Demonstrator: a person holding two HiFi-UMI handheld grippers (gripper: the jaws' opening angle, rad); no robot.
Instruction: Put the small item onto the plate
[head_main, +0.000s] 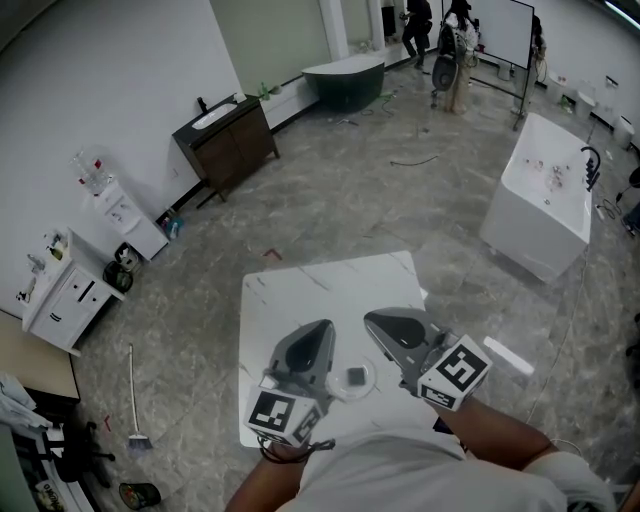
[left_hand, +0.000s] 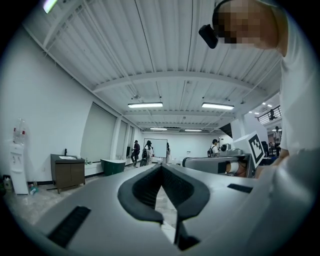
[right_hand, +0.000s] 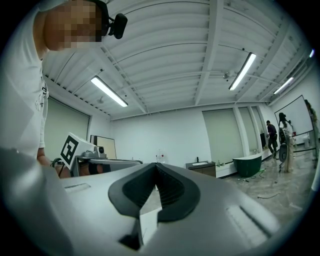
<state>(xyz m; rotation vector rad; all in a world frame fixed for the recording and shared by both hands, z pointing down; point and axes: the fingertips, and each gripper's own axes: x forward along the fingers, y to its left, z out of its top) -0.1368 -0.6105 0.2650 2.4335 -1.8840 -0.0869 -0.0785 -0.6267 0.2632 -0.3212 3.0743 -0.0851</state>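
The person's white shirt (head_main: 400, 470) lies nearest and covers the table's near edge. Just beyond it, the left gripper (head_main: 325, 326) and the right gripper (head_main: 370, 318) hang level above the white marbled table (head_main: 300, 290). Each has its jaws pressed together at the tips, with nothing between them.

Between the two grippers, at the table's 6 o'clock, sits a clear plate (head_main: 338, 391). The small item (head_main: 356, 376) lies on it, a greyish square too small to identify.

Around the table is grey stone-look floor (head_main: 350, 200). From the table, a broom (head_main: 135, 405) lies at 8 o'clock and a white cabinet (head_main: 65, 295) stands at 9. A water dispenser (head_main: 118, 208) is at 10, a dark vanity (head_main: 228, 140) at 11 and a white bathtub (head_main: 540, 195) at 2. Farther off, a green tub (head_main: 345, 80) is at 12, and people (head_main: 440, 40) stand at 1 by a whiteboard (head_main: 505, 28).

Both gripper views look out level across the room and ceiling, so neither shows the table or the plate.
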